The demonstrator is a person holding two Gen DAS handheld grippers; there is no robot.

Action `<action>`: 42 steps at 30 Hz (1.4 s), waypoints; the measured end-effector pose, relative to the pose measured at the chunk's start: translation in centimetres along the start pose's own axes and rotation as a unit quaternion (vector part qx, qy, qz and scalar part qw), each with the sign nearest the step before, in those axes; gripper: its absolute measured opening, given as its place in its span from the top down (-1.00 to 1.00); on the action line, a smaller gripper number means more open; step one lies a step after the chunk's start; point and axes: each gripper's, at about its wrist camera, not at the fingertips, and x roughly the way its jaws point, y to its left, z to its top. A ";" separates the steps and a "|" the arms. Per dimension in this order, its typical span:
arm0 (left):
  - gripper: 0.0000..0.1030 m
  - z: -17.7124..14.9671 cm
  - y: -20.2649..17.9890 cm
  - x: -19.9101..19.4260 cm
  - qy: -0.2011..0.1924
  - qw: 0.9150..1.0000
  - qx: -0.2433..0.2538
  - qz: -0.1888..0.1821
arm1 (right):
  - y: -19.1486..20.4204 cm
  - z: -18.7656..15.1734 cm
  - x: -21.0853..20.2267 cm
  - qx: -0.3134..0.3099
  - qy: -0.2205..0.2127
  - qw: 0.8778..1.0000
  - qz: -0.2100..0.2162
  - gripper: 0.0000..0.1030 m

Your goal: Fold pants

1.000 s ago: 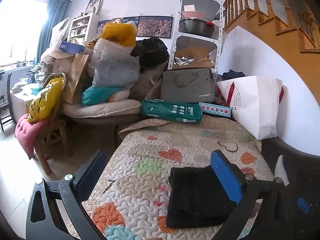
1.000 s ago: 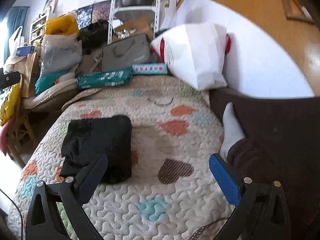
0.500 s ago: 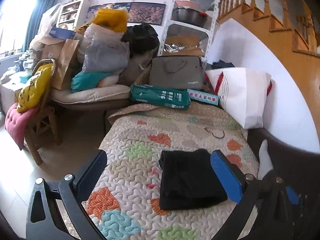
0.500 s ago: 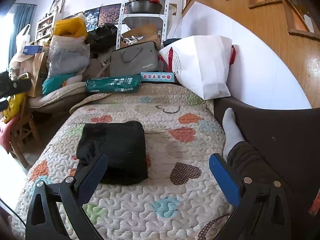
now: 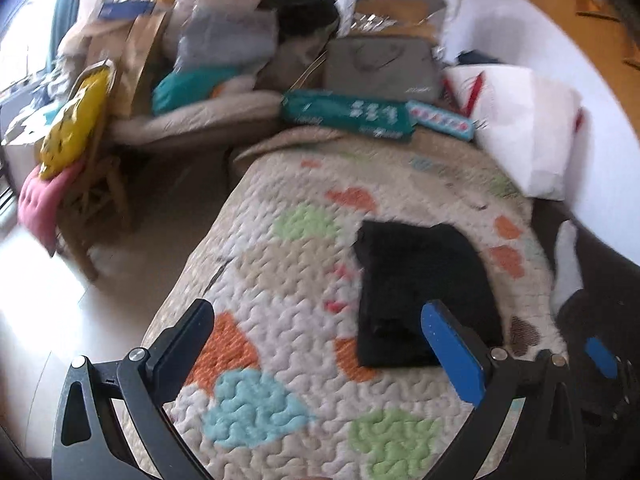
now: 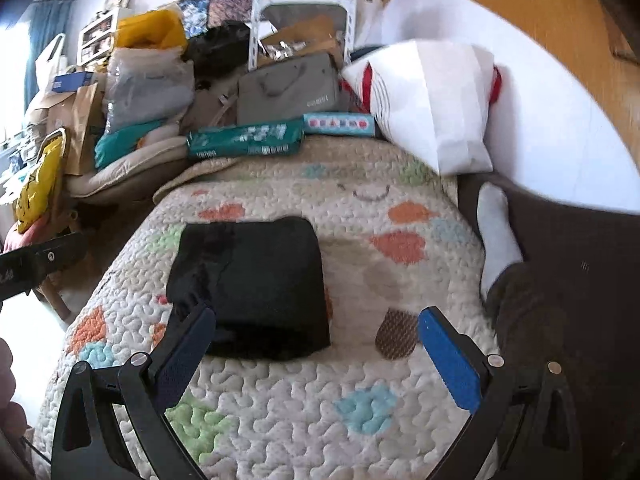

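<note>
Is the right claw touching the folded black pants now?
Cannot tell. In the right wrist view the right claw is open, and one finger overlaps the pants, with no visible gap.

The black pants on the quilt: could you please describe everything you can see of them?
The black pants are folded into a compact, roughly rectangular bundle of soft, matte dark fabric. The layers are stacked, with a slightly rumpled, uneven edge on the bundle's left in the right wrist view. They lie flat on the heart-patterned quilt, near its middle. Nothing grips them: the left tongs and the right tongs are both open above the quilt. Only the quilt touches them.
</note>
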 end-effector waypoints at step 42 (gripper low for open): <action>-1.00 -3.6 -0.9 4.4 0.103 0.993 0.043 0.041 | 2.2 -2.9 4.5 -0.031 0.068 0.997 0.010 -1.00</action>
